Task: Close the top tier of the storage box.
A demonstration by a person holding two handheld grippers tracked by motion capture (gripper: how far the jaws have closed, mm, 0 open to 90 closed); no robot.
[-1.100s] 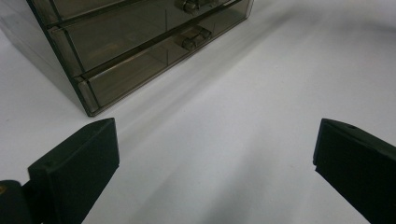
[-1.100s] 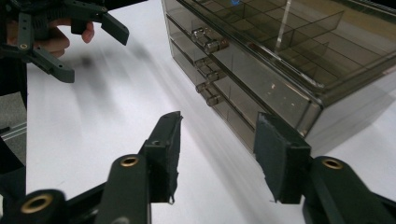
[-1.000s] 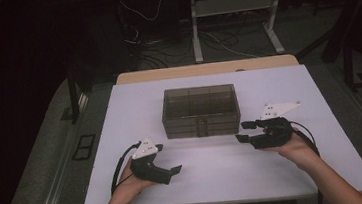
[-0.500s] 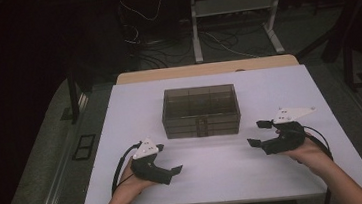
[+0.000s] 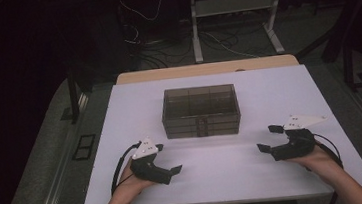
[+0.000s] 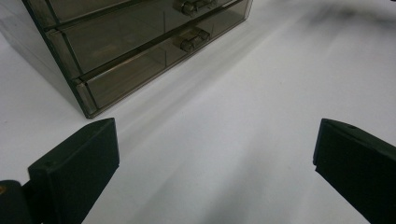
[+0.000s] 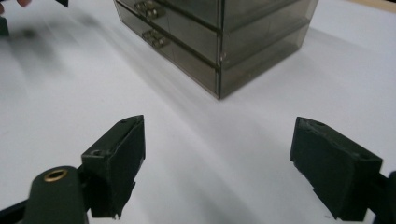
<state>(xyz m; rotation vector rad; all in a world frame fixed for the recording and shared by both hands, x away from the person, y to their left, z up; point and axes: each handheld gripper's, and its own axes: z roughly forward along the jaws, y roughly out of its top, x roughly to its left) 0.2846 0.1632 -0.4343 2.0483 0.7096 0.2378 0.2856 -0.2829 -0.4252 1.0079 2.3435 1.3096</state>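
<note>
High view shows both tongs, left [image 5: 175, 169] and right [image 5: 269, 138], wide open and empty, the right's jaws just having opened, beside the smoky translucent plastic drawer box [image 5: 200, 111]; a careless reach could shove it across the white bench [image 5: 288, 91].

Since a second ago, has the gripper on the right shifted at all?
Yes. In the high view the right gripper has drawn away from the drawer box, toward the table's right side and near edge. Its jaws have just been opening, nothing between them.
</note>
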